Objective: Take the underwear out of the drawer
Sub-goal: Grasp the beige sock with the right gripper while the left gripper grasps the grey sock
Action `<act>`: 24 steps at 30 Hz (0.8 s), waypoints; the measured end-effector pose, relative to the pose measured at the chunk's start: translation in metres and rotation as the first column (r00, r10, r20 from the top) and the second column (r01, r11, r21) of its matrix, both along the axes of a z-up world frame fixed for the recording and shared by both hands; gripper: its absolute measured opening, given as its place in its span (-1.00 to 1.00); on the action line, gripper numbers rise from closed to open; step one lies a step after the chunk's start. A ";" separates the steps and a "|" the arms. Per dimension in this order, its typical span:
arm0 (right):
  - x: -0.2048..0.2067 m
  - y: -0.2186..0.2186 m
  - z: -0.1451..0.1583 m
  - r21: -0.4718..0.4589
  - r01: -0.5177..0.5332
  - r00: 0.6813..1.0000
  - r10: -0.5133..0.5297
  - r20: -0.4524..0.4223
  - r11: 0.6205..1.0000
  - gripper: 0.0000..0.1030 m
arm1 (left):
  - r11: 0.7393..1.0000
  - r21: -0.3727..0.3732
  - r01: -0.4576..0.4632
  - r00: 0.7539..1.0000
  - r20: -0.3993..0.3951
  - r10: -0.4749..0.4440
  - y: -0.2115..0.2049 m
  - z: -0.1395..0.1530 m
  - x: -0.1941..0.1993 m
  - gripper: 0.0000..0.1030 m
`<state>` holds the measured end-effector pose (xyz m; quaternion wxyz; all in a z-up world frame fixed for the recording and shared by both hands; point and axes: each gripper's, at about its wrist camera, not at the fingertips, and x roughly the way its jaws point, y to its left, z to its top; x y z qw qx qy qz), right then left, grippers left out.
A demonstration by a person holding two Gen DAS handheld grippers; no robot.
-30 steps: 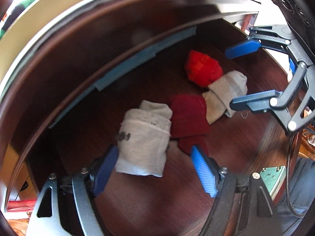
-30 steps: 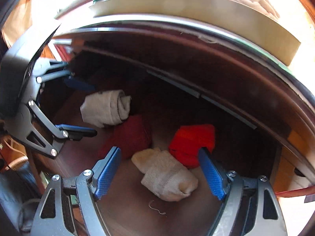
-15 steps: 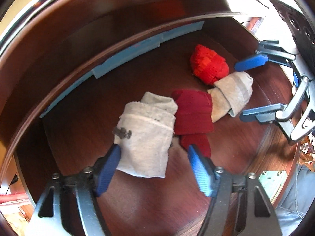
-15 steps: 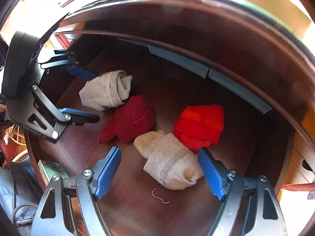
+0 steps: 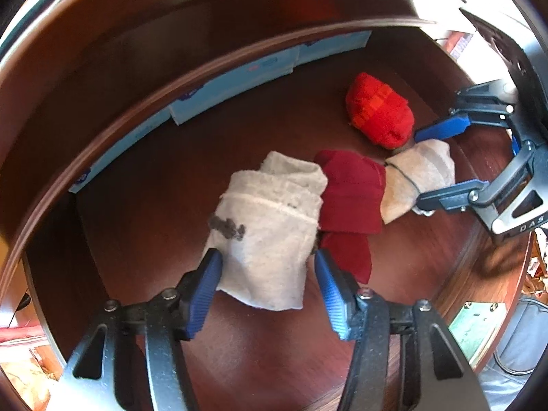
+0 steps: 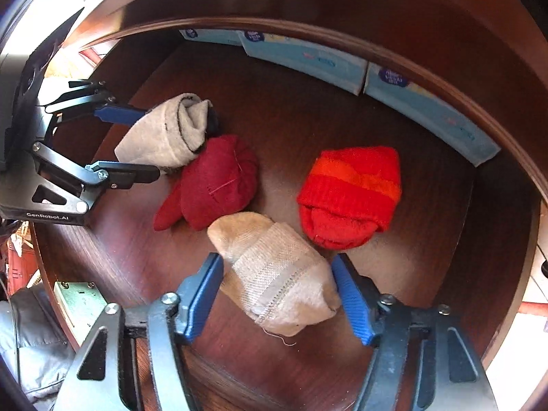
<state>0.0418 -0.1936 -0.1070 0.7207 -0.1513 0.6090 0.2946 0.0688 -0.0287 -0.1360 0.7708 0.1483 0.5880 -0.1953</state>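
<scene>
Down on the floor of the open drawer (image 5: 164, 185) all four bundles lie, so nothing has been taken out yet. Both grippers point down at once, jaws closing. The left gripper (image 5: 265, 265) straddles the grey bundle (image 5: 267, 229), its pads right at the cloth on both sides. The right gripper (image 6: 277, 274) brackets the beige bundle (image 6: 277, 270), pads close but apparently not yet pressing. The dark red bundle (image 5: 349, 195) and the bright red bundle (image 6: 349, 195) lie untouched between and beyond them. Gripping and lifting remain.
</scene>
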 end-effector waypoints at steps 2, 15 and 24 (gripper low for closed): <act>-0.001 0.002 -0.002 -0.005 -0.006 1.000 0.006 -0.010 1.000 0.29 | 1.000 0.023 0.005 1.000 0.003 -0.005 -0.005 -0.002 0.000 0.08; 0.012 0.011 -0.021 -0.056 -0.043 0.998 0.040 -0.058 0.997 0.06 | 1.000 0.006 -0.008 1.000 -0.008 0.008 -0.003 -0.007 0.006 -0.64; -0.001 0.017 -0.011 -0.025 -0.071 0.997 0.072 0.024 0.997 -0.18 | 0.999 -0.040 -0.023 0.995 0.095 0.027 0.002 0.013 -0.007 -0.78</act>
